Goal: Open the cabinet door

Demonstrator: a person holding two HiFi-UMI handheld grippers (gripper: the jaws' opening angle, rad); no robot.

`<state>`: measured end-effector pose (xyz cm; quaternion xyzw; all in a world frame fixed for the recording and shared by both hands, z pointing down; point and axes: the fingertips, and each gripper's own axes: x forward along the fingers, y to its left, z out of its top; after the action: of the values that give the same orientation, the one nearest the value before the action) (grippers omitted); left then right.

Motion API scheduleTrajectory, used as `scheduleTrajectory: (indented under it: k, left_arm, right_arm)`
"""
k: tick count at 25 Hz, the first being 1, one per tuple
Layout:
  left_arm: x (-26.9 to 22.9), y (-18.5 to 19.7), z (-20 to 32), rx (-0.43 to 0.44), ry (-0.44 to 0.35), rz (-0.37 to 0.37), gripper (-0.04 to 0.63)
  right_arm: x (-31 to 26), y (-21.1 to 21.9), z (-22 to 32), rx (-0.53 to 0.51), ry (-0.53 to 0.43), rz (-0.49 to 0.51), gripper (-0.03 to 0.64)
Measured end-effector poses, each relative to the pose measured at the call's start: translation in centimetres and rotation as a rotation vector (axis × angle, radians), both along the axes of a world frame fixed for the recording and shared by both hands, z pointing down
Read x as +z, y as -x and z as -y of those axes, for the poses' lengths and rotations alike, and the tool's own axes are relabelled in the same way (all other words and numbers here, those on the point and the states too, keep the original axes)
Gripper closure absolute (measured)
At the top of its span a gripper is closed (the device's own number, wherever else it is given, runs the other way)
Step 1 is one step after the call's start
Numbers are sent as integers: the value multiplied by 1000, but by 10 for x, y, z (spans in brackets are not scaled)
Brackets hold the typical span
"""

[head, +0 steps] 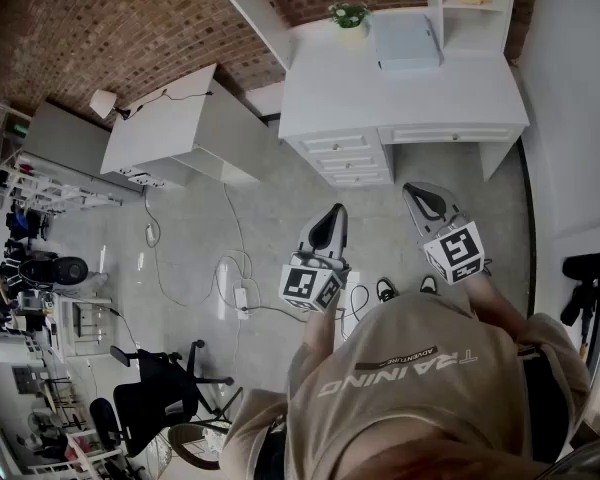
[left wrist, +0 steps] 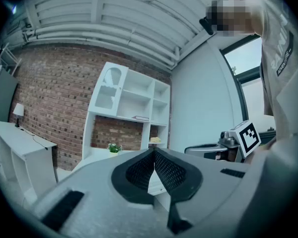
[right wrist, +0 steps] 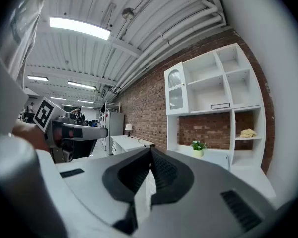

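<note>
A white desk (head: 410,93) with a shelf unit stands some way ahead across the floor. The unit's arched glass cabinet door (right wrist: 175,90) is at its upper left and is closed; it also shows in the left gripper view (left wrist: 109,88). My left gripper (head: 337,211) and right gripper (head: 412,190) are held level side by side above the floor, both far short of the desk. The left gripper's jaws (left wrist: 154,151) meet at the tips with nothing between them. The right gripper's jaws (right wrist: 150,148) are likewise shut and hold nothing.
A drawer stack (head: 345,158) sits under the desk's left half. On the desk are a potted plant (head: 350,15) and a pale box (head: 405,40). A second white desk (head: 170,128) stands to the left. Cables (head: 230,288), an office chair (head: 165,393) and a black stand (head: 590,268) are nearby.
</note>
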<state>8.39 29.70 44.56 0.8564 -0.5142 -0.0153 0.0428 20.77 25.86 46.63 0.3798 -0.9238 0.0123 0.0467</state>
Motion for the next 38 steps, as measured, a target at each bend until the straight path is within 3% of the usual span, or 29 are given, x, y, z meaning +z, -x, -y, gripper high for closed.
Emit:
scheduleTrajectory:
  k: [10,19,24,30,38]
  left_arm:
    - [3,12,-2,76,-8,-37,588]
    - [6,9,23,184,-27,-52,588]
    - [21,19,38,204,19,-76,588]
    - [22,34,79,161,43,-65,588]
    - [-3,23,169,167,-6,9,588]
  right_arm:
    - [-9,33,-23,17,-13,7,603]
    - [-6,26,-5,109,-13,-20,603]
    - [11,30,2,157,40,-1,603]
    - [15,40,43,112,52,-16,603]
    - [18,42,133,86,40,43,603]
